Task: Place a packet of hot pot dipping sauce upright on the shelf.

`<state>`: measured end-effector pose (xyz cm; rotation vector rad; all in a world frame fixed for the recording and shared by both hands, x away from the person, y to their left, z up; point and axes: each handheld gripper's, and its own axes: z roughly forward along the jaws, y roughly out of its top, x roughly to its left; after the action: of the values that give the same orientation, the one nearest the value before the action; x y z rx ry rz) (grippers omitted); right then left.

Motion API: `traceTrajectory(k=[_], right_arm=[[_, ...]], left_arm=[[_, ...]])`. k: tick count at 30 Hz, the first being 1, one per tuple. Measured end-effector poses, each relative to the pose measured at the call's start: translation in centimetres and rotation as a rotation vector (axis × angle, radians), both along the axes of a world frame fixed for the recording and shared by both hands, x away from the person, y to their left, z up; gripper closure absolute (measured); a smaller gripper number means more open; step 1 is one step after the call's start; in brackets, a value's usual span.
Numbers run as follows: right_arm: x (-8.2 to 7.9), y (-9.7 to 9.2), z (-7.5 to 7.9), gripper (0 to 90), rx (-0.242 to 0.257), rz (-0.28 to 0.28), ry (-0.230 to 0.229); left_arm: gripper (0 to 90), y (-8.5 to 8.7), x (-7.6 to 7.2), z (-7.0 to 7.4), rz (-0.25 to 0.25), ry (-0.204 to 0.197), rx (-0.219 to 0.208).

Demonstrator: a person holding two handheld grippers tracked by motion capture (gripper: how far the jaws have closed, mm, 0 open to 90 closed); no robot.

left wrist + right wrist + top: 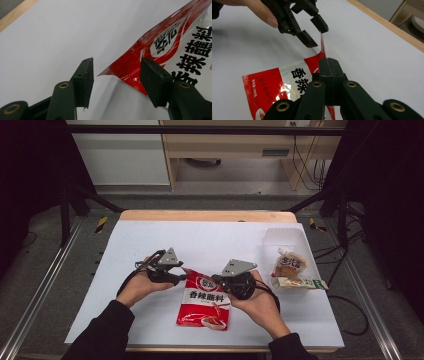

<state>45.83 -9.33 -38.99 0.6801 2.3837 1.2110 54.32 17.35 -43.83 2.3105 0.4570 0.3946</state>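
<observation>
Jaws of right gripper (329, 61) clenched on red seasoning packet (205, 301) top edge; left gripper (116, 75) jaws released, straddling raised corner. I centre corner, then pinch, keeping packet clear of counter (150, 240).

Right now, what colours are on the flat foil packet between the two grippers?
The flat foil packet is red and white with black lettering, clearest in the high view.

"香辣蘸料" on the red sachet (204, 302)
</observation>
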Motion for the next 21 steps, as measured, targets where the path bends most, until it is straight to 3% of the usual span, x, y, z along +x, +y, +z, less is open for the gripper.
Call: traceTrajectory(k=[5, 8, 12, 18, 21], right_arm=[[0.1, 0.2, 0.0, 90.0, -0.008, 0.006, 0.004], [0.4, -0.1, -0.7, 90.0, -0.014, -0.006, 0.021], [0.4, -0.5, -1.1, 90.0, -0.011, -0.015, 0.033], [0.4, -1.0, -1.5, 90.0, -0.011, -0.026, 0.044], [0.4, -1.2, -1.6, 90.0, -0.013, -0.033, 0.050]], left_arm=[[50.0, -0.4, 0.2, -0.4, -0.025, 0.009, 0.020], [64.7, -0.5, 0.3, -0.6, -0.029, 0.012, 0.037], [77.0, -0.6, 0.4, -0.8, -0.018, 0.016, 0.050], [89.2, -1.2, 0.2, -0.8, 0.000, 0.015, 0.060], [90.0, -1.5, -0.1, -0.6, 0.001, -0.006, 0.077]])
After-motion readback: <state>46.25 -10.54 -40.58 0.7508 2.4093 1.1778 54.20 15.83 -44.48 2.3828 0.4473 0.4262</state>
